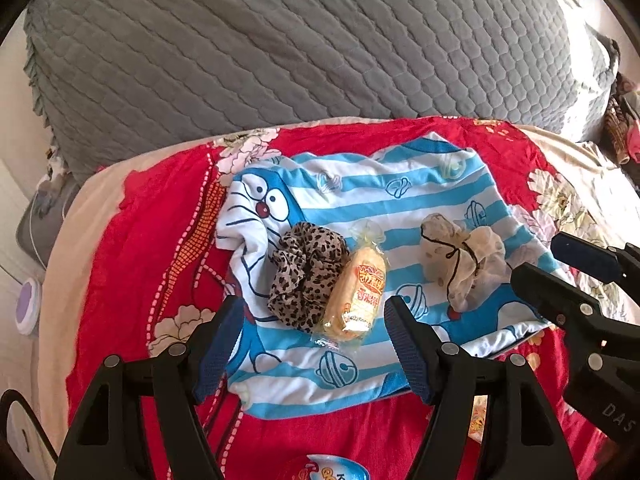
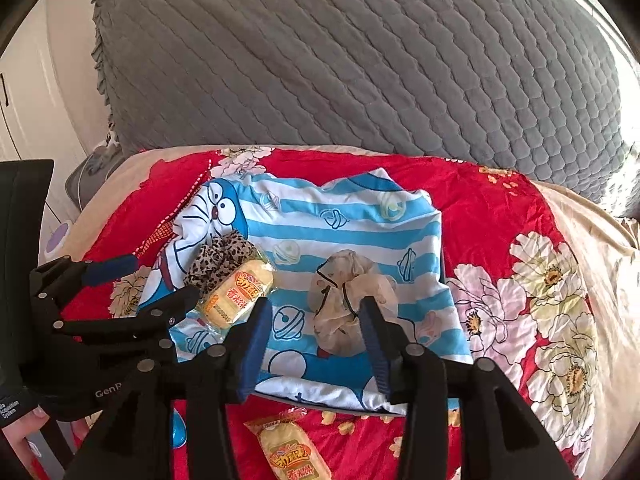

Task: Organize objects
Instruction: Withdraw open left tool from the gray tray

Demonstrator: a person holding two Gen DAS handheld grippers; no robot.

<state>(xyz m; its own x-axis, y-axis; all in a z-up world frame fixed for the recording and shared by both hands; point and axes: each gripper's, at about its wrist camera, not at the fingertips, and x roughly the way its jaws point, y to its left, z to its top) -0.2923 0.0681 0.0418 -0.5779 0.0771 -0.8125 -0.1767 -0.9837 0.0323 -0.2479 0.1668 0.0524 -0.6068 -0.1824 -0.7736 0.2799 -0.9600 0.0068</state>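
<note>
A leopard-print scrunchie [image 1: 306, 274] and a yellow wrapped snack cake [image 1: 356, 298] lie side by side on a blue-striped Doraemon cloth [image 1: 360, 200]. A beige scrunchie with a black cord [image 1: 460, 260] lies to their right. My left gripper [image 1: 314, 344] is open, just short of the leopard scrunchie and cake. My right gripper [image 2: 316, 328] is open, its fingers on either side of the beige scrunchie [image 2: 348, 304]. The cake [image 2: 236, 296] and leopard scrunchie [image 2: 218, 262] also show in the right wrist view.
The cloth lies on a red floral blanket [image 2: 500, 220] with a grey quilted pillow [image 2: 360, 60] behind. A second snack cake [image 2: 292, 448] lies near the front edge. A round packet [image 1: 328, 468] sits at the bottom. The left gripper [image 2: 120, 292] appears at left in the right wrist view.
</note>
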